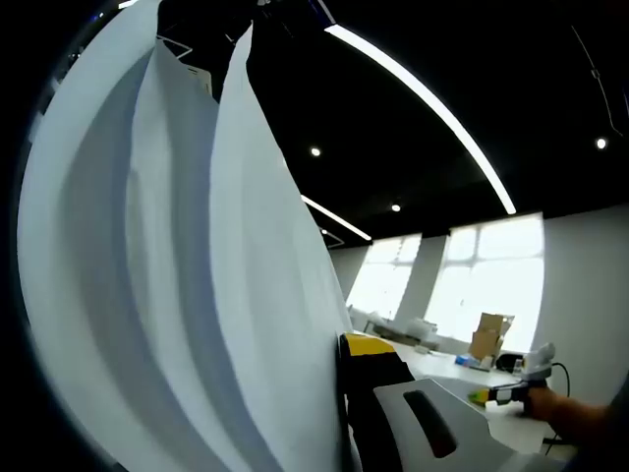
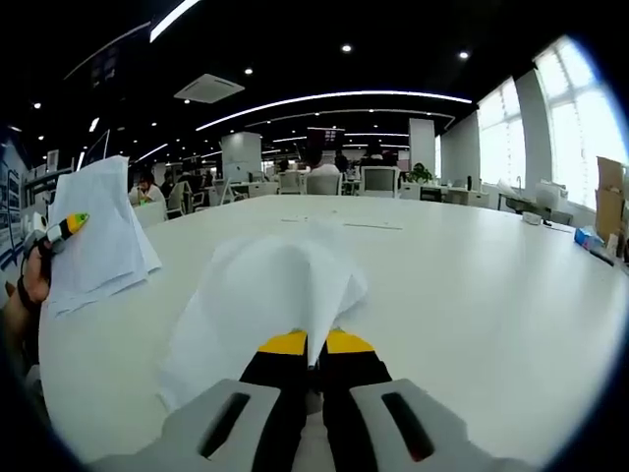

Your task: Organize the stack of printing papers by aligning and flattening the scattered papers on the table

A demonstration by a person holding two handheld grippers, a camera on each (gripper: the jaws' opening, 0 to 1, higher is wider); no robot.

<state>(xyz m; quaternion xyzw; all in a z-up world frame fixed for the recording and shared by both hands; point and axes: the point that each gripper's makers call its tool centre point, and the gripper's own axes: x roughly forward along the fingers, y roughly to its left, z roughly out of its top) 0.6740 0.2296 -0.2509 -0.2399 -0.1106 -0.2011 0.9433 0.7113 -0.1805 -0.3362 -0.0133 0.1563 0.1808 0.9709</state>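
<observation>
While each claw pinches, two paper bunches: left claw's [image 1: 346, 413] stack [image 1: 177, 295], right claw's [image 2: 313, 356] sheets [image 2: 265, 295]

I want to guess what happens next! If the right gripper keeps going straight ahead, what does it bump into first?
The right gripper is already shut on a paper sheet, so that sheet leads. Beyond it lies bare white table; the way looks free until the far monitors, though depth is hard to judge.

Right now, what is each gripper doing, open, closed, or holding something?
Left gripper: closed on a raised bundle of papers.
Right gripper: closed on a sheet of paper lying on the table.
</observation>
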